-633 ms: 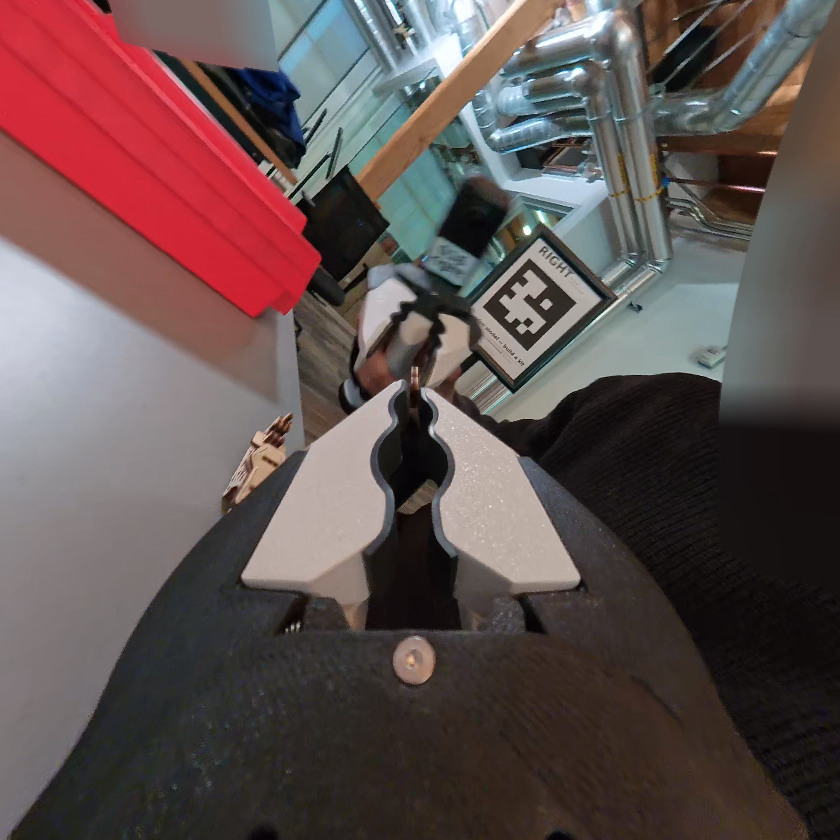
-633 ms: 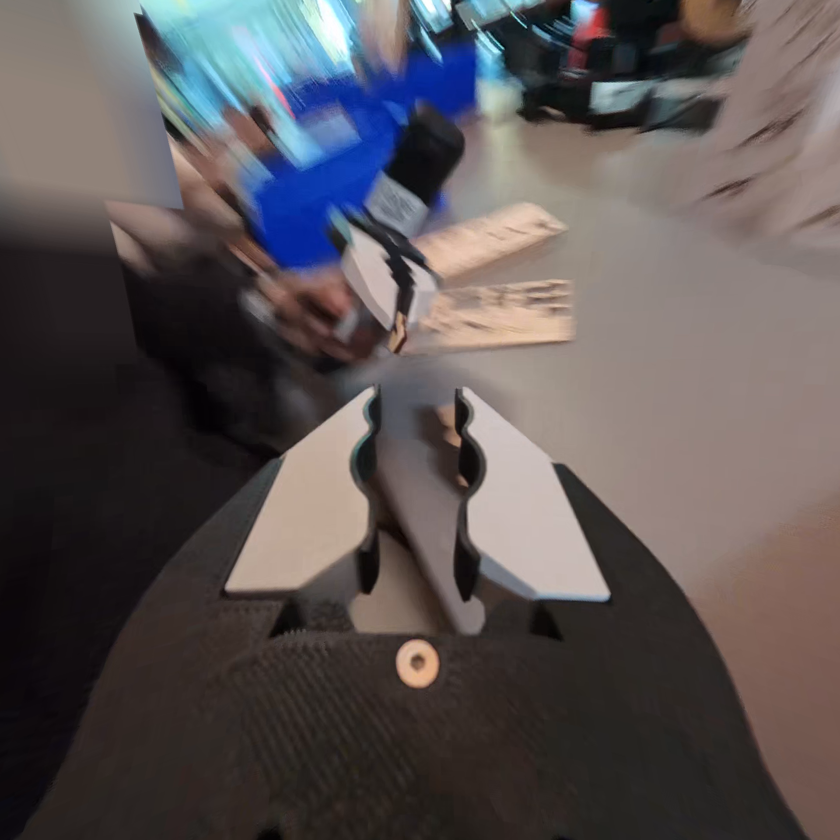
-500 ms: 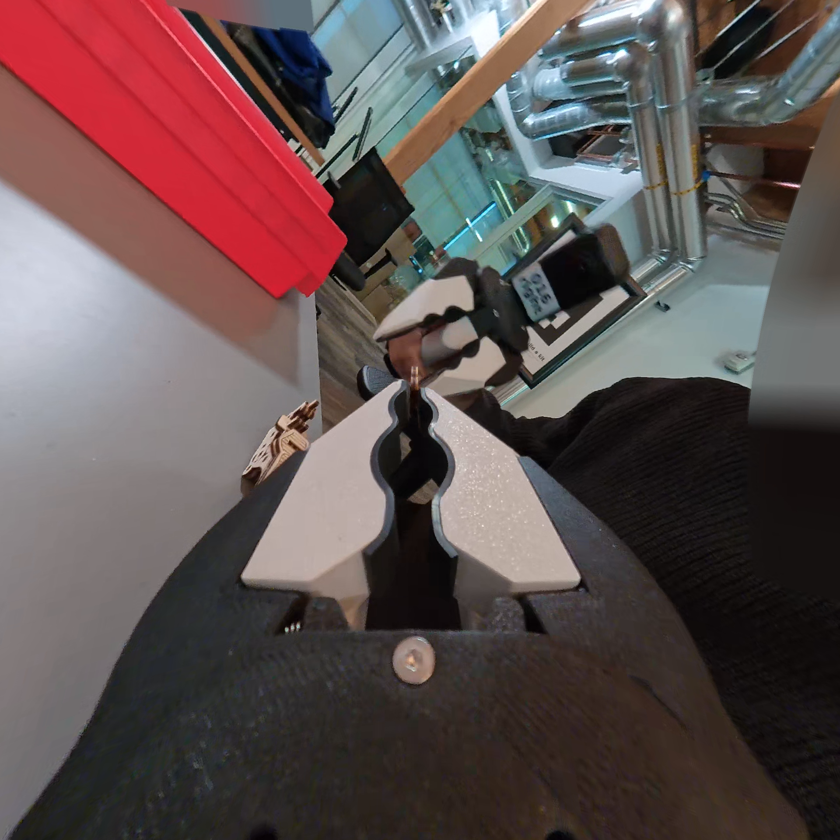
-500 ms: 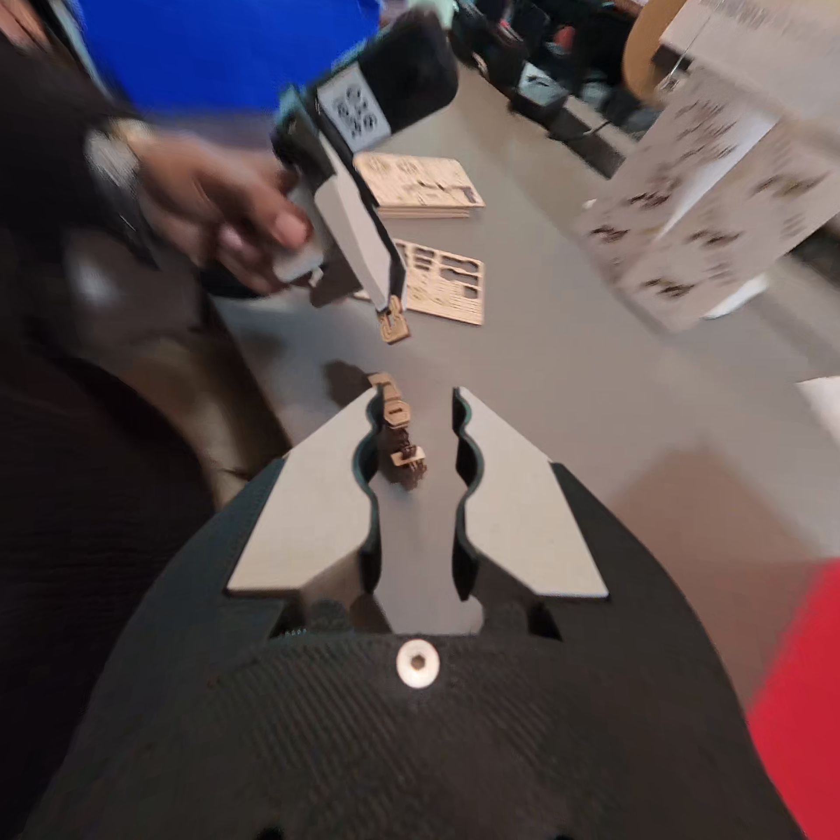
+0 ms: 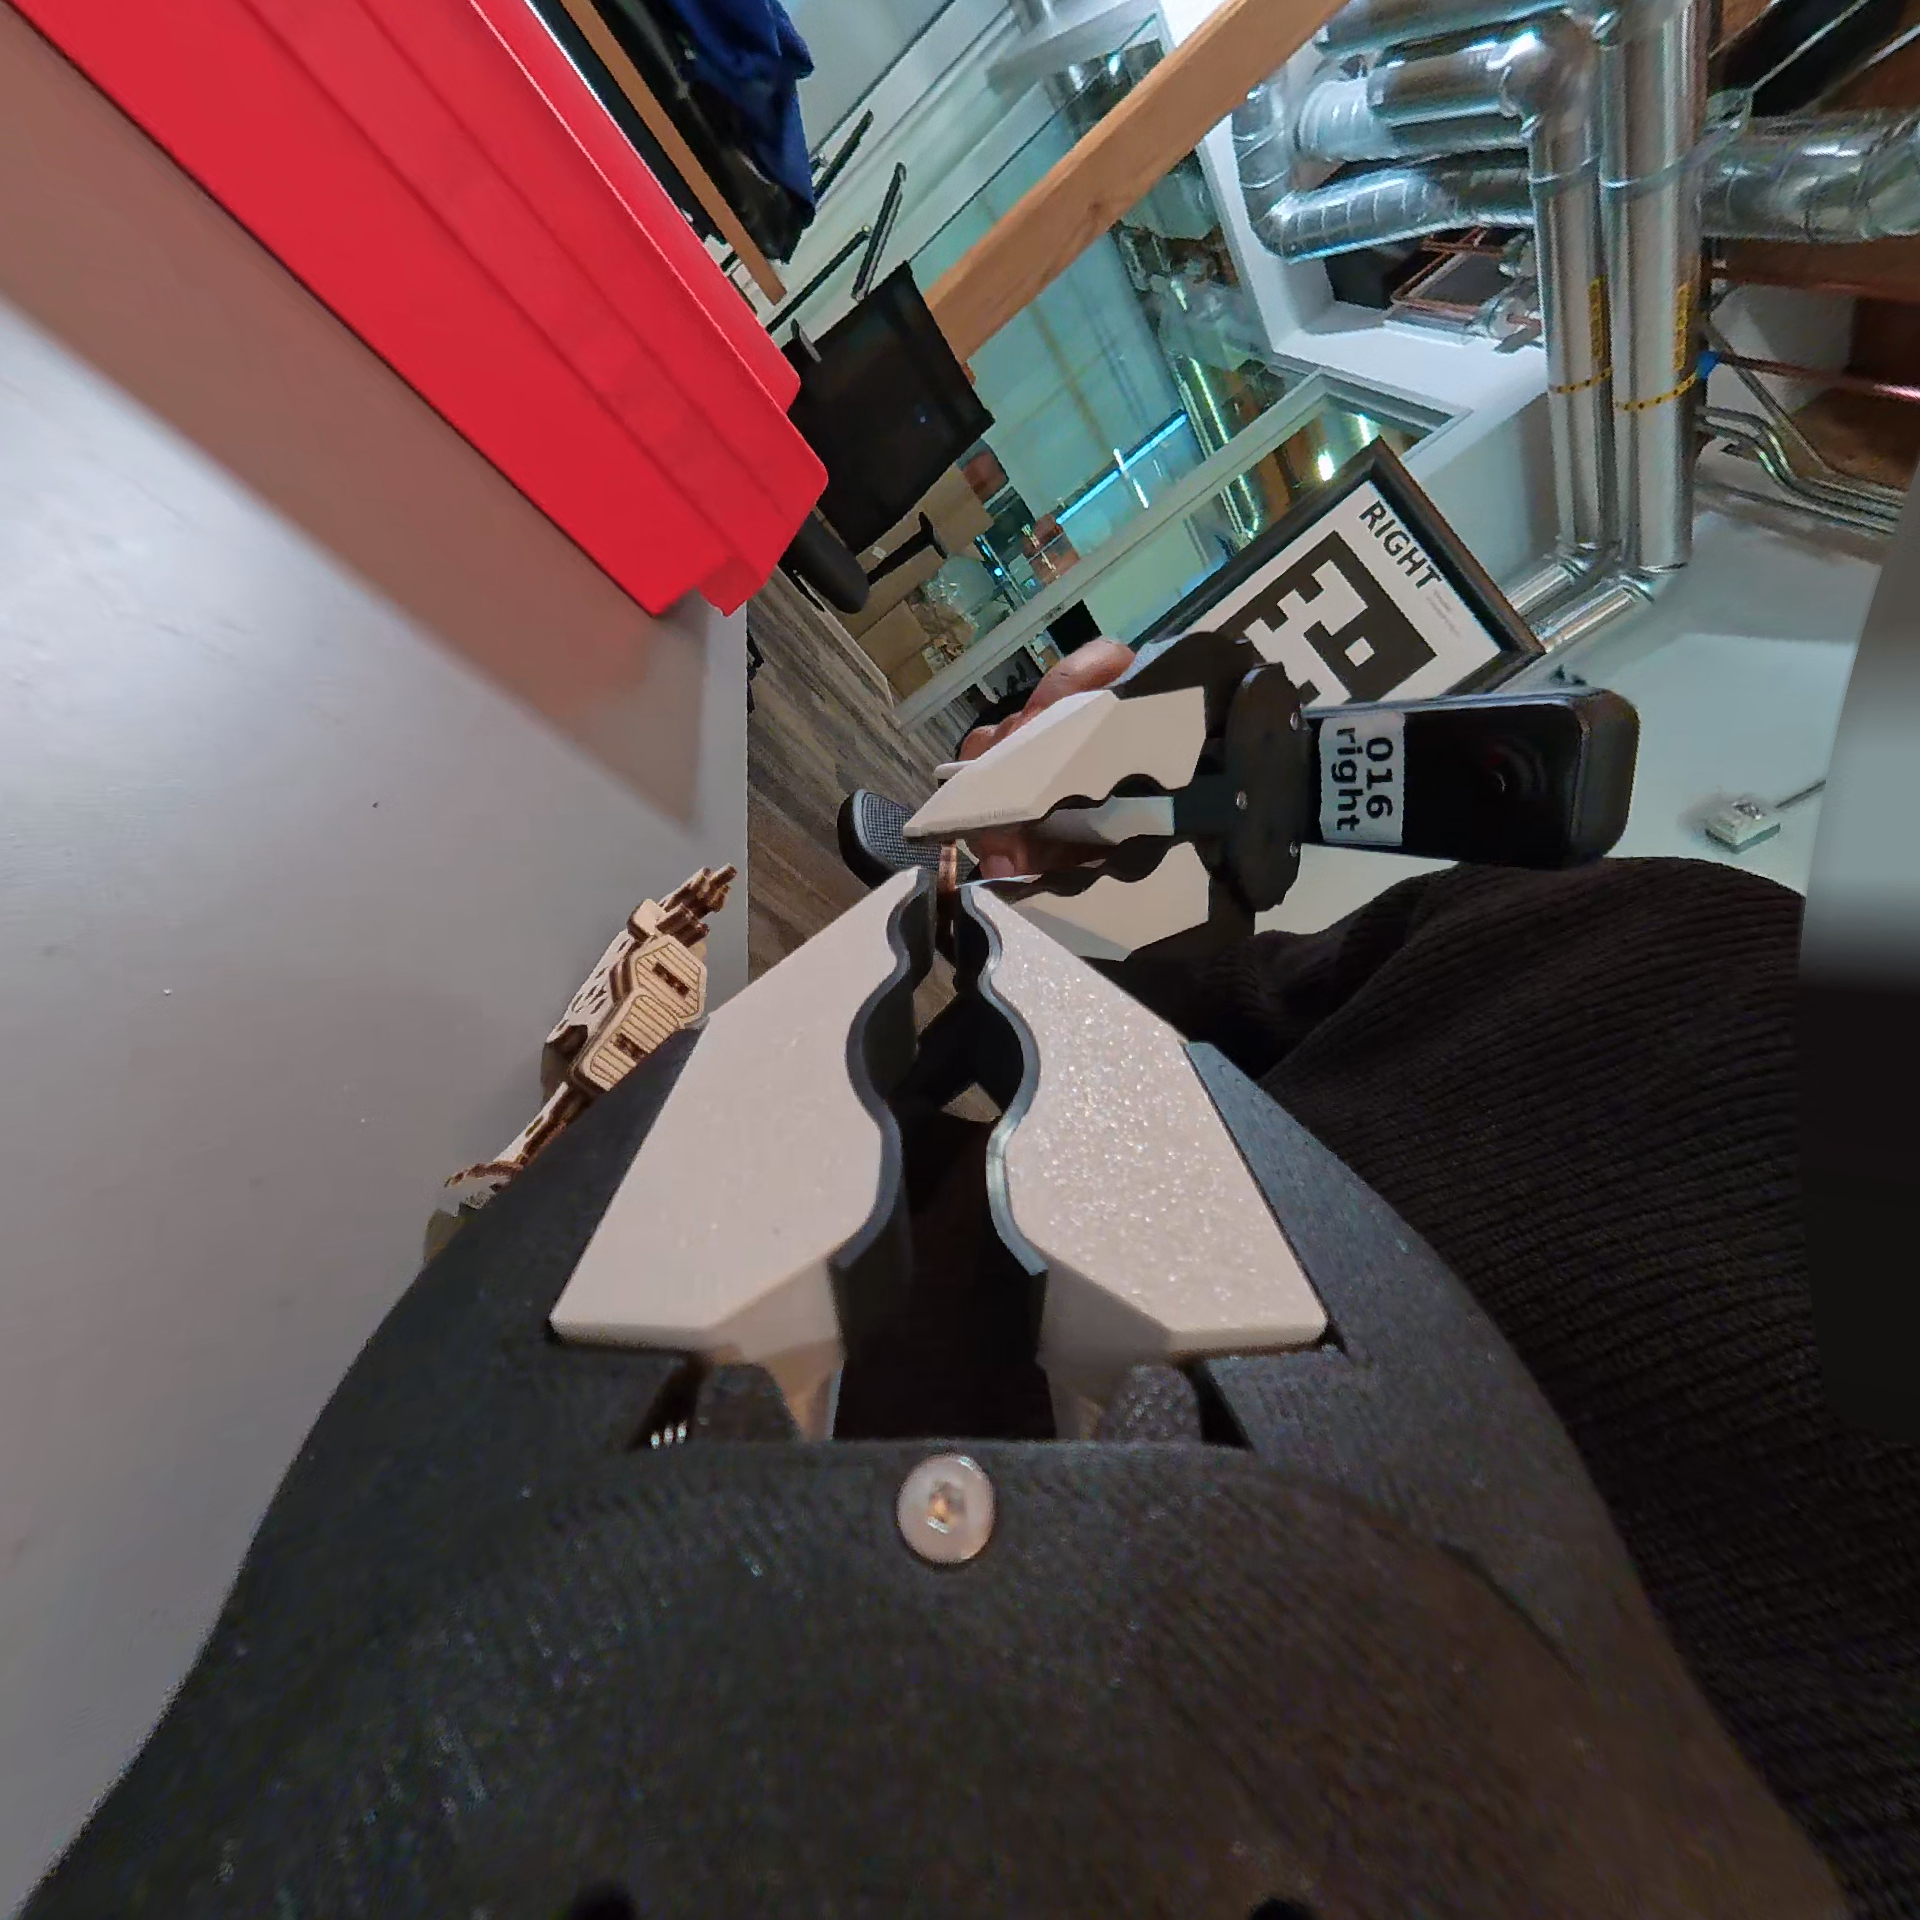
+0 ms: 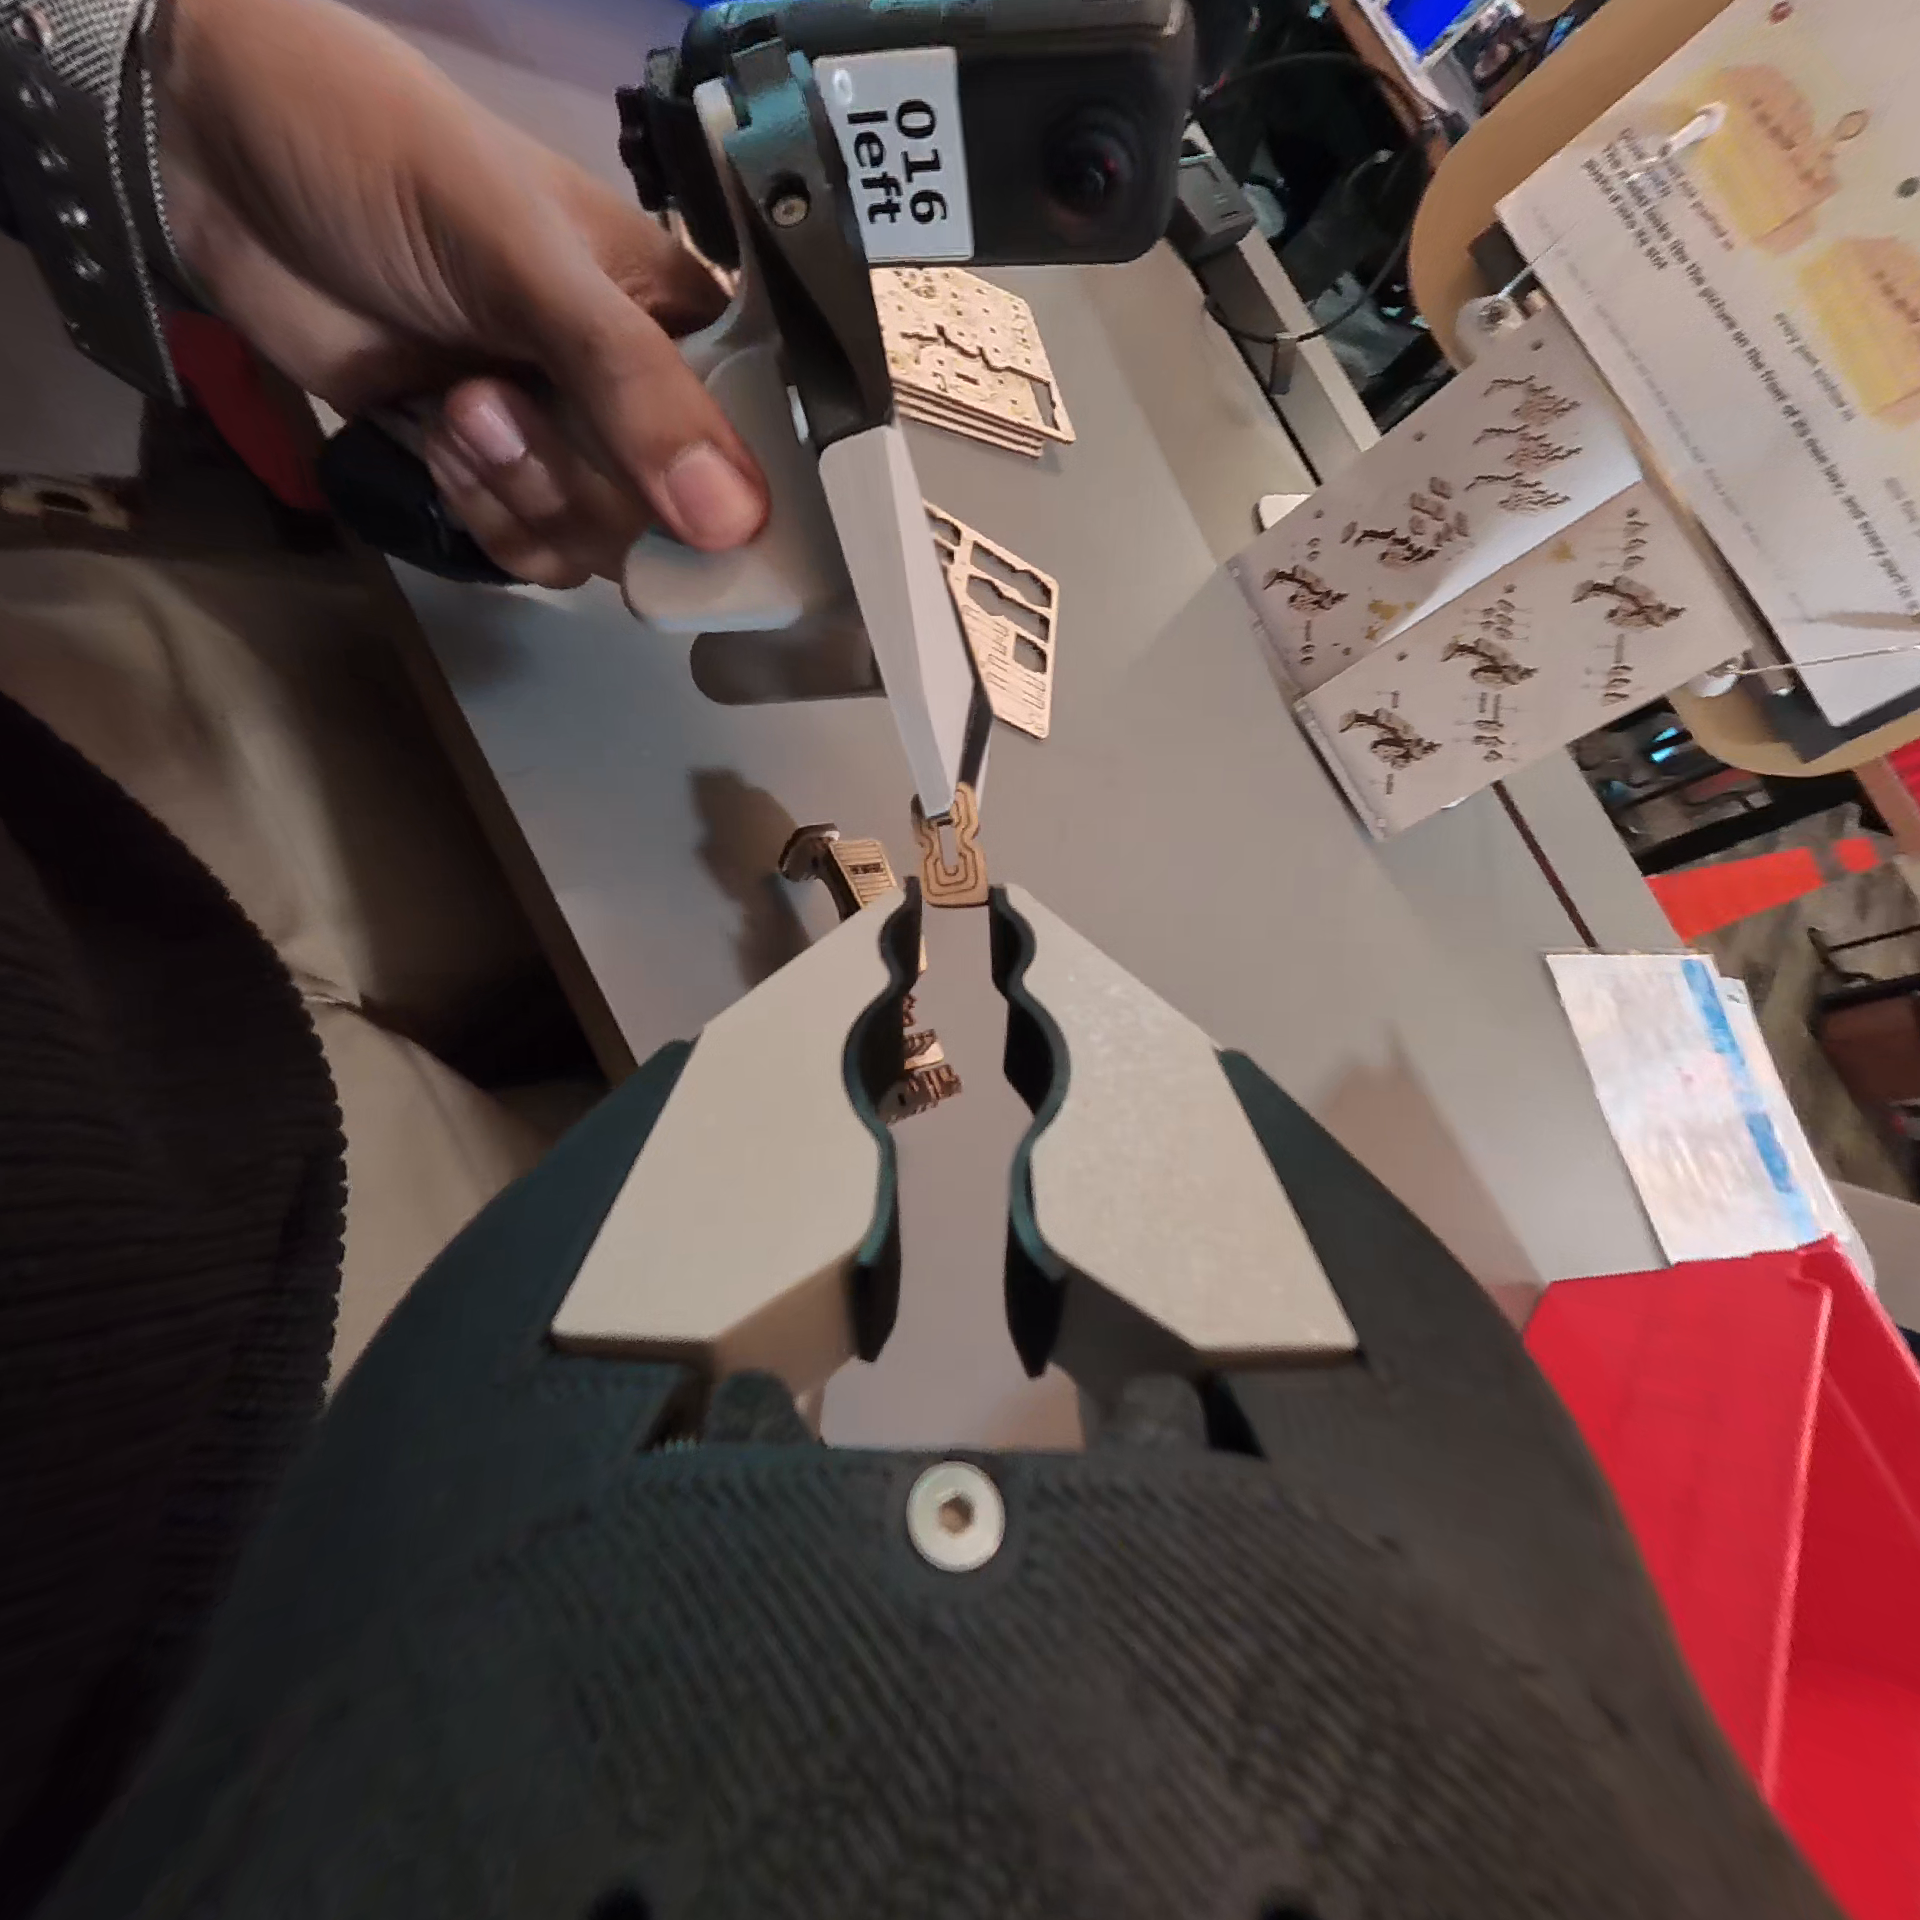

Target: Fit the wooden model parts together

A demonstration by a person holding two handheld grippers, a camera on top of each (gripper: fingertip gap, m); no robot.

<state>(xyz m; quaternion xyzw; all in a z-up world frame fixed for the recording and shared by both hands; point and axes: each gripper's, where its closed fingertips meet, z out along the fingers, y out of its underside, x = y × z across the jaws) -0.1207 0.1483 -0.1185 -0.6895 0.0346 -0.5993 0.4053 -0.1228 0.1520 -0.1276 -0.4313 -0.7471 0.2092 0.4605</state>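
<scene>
Left fingers (image 6: pixel 940 805) pinch small wooden part (image 6: pixel 951 862), hanging just off my parted right fingers (image 6: pixel 954 909). Half-built model (image 6: pixel 862 883) sits below on surface (image 6: pixel 1195 935); red bin (image 6: pixel 1714 1507) at right.

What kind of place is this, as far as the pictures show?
Probably a workshop or lab in an open office building. Exposed metal ducts run overhead, a grey worktable carries laser-cut wooden sheets and an instruction sheet, and a red bin stands on it.

Pale tan wooden part (image 6: pixel 951 864) with dark burnt outlines; grey worktop (image 6: pixel 1195 831); red bin (image 6: pixel 1766 1558); grey-fingered, black-bodied left tool (image 6: pixel 940 805).
</scene>
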